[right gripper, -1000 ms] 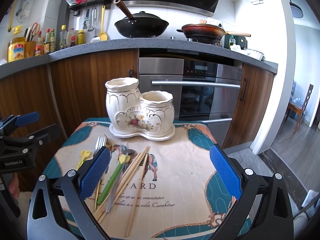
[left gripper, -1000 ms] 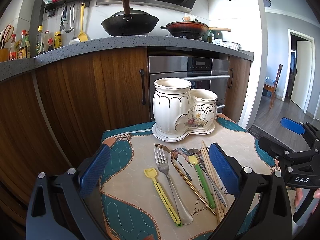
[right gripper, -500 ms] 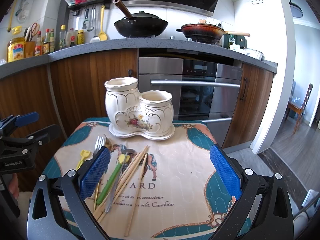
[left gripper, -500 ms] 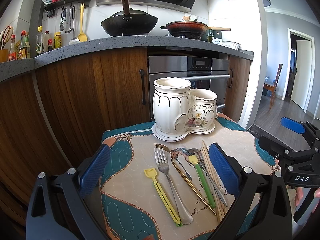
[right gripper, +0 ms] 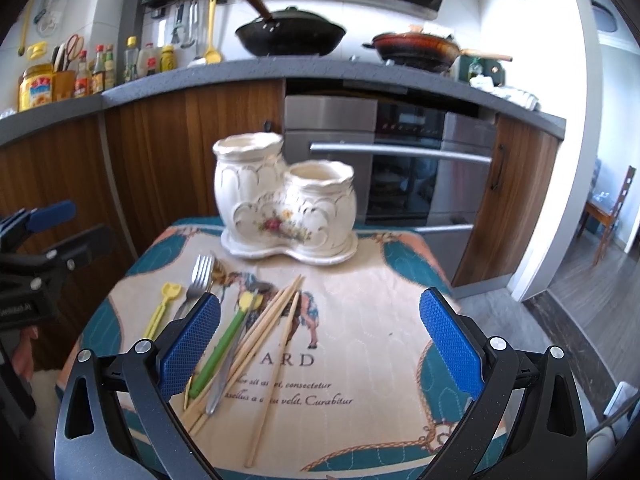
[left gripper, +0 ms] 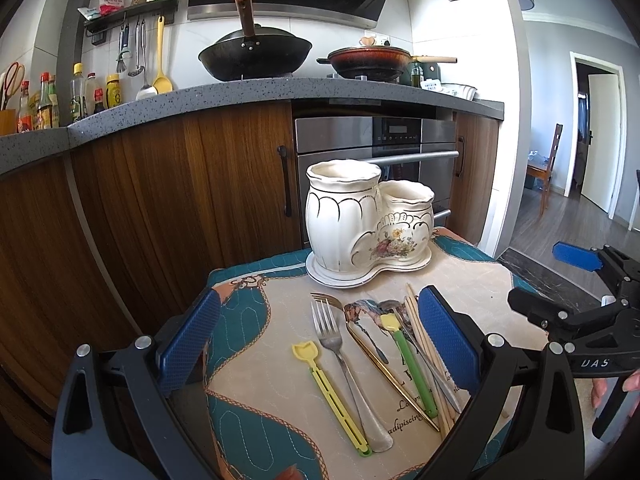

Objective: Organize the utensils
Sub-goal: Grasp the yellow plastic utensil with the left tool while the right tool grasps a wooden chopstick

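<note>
A cream two-cup ceramic holder (left gripper: 368, 224) (right gripper: 284, 212) stands empty at the back of a printed cloth. In front of it lie a steel fork (left gripper: 340, 344) (right gripper: 198, 280), a yellow plastic utensil (left gripper: 328, 388) (right gripper: 162, 308), a gold utensil (left gripper: 384, 368), a green-handled utensil (left gripper: 412, 368) (right gripper: 224, 344) and several wooden chopsticks (right gripper: 272, 320) (left gripper: 418, 320). My left gripper (left gripper: 320, 344) is open above the utensils. My right gripper (right gripper: 320, 344) is open above the cloth, its left pad over the fork handle.
The cloth (left gripper: 260, 360) (right gripper: 360, 320) covers a small table in front of wooden cabinets (left gripper: 180, 200) and an oven (right gripper: 420, 176). The counter above holds a wok (left gripper: 256, 52), a pan and bottles. The other gripper shows at each view's edge.
The right gripper has moved down and forward toward the table; its view is blurred. The left gripper has barely moved.
</note>
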The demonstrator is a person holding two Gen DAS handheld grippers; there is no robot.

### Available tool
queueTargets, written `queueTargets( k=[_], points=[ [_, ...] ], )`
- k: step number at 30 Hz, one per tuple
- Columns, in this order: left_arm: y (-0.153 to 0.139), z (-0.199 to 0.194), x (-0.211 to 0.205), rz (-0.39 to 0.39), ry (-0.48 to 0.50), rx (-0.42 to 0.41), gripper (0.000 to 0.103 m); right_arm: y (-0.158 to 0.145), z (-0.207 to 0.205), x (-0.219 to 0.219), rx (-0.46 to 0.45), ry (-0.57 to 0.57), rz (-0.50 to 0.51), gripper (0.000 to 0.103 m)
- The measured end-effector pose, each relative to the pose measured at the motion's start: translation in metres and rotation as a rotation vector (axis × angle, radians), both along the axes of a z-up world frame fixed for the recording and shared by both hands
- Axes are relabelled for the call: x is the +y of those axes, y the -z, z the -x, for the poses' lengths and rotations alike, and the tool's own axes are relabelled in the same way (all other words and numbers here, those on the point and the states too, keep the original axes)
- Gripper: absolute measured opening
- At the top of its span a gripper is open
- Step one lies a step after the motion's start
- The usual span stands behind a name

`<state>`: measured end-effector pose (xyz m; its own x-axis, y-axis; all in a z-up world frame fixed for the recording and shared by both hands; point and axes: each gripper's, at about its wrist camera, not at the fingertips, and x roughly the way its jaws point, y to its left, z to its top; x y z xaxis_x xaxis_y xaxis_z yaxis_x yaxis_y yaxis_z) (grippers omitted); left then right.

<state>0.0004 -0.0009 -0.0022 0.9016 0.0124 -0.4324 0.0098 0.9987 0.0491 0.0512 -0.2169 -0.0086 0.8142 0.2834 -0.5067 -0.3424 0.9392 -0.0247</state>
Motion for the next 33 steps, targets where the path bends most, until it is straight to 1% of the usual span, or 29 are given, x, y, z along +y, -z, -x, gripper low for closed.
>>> queueTargets(
  k=[2, 5, 8, 11, 12, 13, 14, 15, 16, 17, 18, 19, 21, 23, 26, 29, 31, 33],
  points=[
    [0.006, -0.007, 0.004, 0.000, -0.017, 0.038, 0.098, 0.004, -0.005, 0.000, 0.033, -0.016, 0.006, 0.099],
    [0.017, -0.015, 0.014, 0.038, -0.013, 0.098, 0.097, 0.016, -0.016, 0.000, 0.096, -0.034, 0.020, 0.099],
    [0.029, -0.022, 0.019, 0.018, -0.033, 0.138, 0.097, 0.029, -0.026, 0.001, 0.152, -0.051, 0.041, 0.098],
    [0.043, -0.031, 0.023, -0.003, -0.033, 0.200, 0.097, 0.038, -0.035, 0.005, 0.196, -0.062, 0.073, 0.093],
    [0.051, -0.035, 0.023, -0.025, -0.042, 0.234, 0.097, 0.042, -0.037, 0.008, 0.216, -0.071, 0.088, 0.084],
    [0.057, -0.039, 0.024, -0.036, -0.044, 0.262, 0.093, 0.047, -0.041, 0.011, 0.241, -0.076, 0.097, 0.077],
    [0.061, -0.041, 0.023, -0.039, -0.040, 0.284, 0.083, 0.049, -0.043, 0.012, 0.261, -0.077, 0.099, 0.073],
    [0.068, -0.045, 0.023, -0.038, -0.029, 0.323, 0.079, 0.054, -0.047, 0.013, 0.289, -0.082, 0.096, 0.065],
    [0.075, -0.050, 0.023, -0.032, -0.021, 0.363, 0.073, 0.056, -0.049, 0.014, 0.308, -0.086, 0.095, 0.061],
    [0.079, -0.052, 0.023, -0.027, -0.016, 0.385, 0.069, 0.058, -0.051, 0.015, 0.318, -0.088, 0.097, 0.060],
    [0.082, -0.054, 0.022, -0.018, -0.007, 0.404, 0.067, 0.060, -0.052, 0.018, 0.328, -0.103, 0.098, 0.057],
    [0.086, -0.056, 0.021, -0.006, 0.007, 0.421, 0.063, 0.060, -0.052, 0.020, 0.334, -0.111, 0.099, 0.054],
    [0.089, -0.059, 0.018, -0.012, 0.014, 0.431, 0.055, 0.063, -0.055, 0.024, 0.359, -0.132, 0.102, 0.051],
    [0.092, -0.063, 0.015, -0.015, 0.023, 0.449, 0.043, 0.066, -0.058, 0.027, 0.379, -0.134, 0.105, 0.046],
    [0.093, -0.067, 0.016, 0.003, 0.036, 0.462, 0.036, 0.069, -0.064, 0.030, 0.401, -0.133, 0.116, 0.041],
    [0.093, -0.071, 0.020, 0.050, 0.056, 0.484, 0.029, 0.070, -0.069, 0.031, 0.410, -0.132, 0.103, 0.040],
    [0.091, -0.072, 0.024, 0.075, 0.056, 0.492, 0.028, 0.070, -0.073, 0.031, 0.418, -0.130, 0.094, 0.039],
    [0.087, -0.071, 0.025, 0.068, 0.058, 0.485, 0.028, 0.069, -0.075, 0.032, 0.412, -0.129, 0.106, 0.039]
  ],
)
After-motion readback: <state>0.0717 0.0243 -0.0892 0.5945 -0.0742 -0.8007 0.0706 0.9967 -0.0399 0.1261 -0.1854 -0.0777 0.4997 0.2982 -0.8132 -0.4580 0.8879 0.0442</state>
